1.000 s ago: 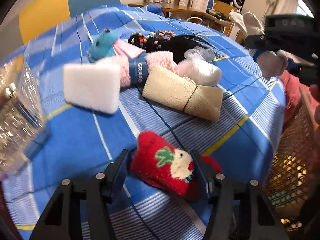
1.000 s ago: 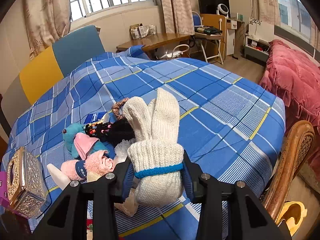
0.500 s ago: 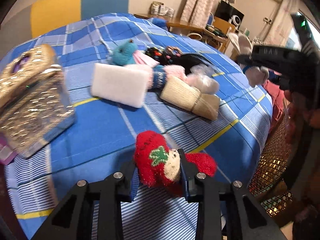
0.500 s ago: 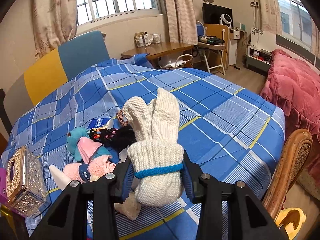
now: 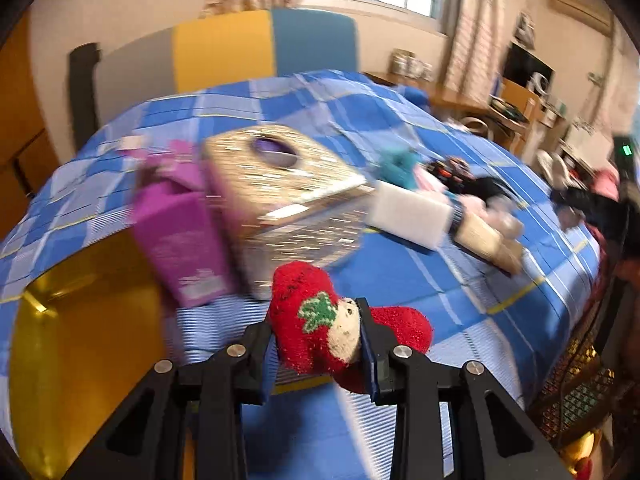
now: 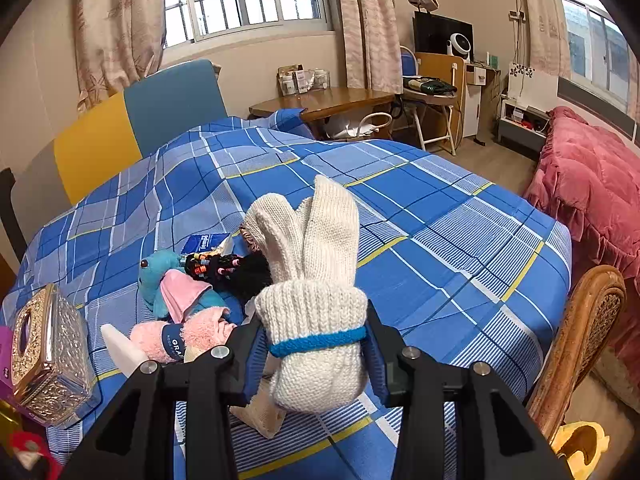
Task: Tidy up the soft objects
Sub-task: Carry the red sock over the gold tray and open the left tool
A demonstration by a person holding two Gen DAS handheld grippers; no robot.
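My left gripper (image 5: 318, 340) is shut on a red fuzzy sock (image 5: 320, 330) with a green and cream motif, held above the blue plaid cloth (image 5: 400, 276); the left wrist view is blurred. My right gripper (image 6: 314, 354) is shut on a rolled cream knit sock pair (image 6: 310, 312) with a blue band, held above the cloth. On the cloth lie a teal plush (image 6: 158, 270), a pink sock bundle (image 6: 188, 334), a black beaded item (image 6: 230, 268), a white block (image 5: 408, 216) and a tan roll (image 5: 486, 240).
A glittery gold tissue box (image 5: 280, 192) and a purple carton (image 5: 180, 224) stand at the cloth's left edge, with a yellow surface (image 5: 80, 360) beyond it. A wicker chair (image 6: 580, 332) stands at the right edge. A yellow and blue chair back (image 6: 132, 136) is behind.
My left gripper closed on the red sock, lifted it off the cloth and swung left toward the tissue box and purple carton. The right gripper kept still with its cream socks.
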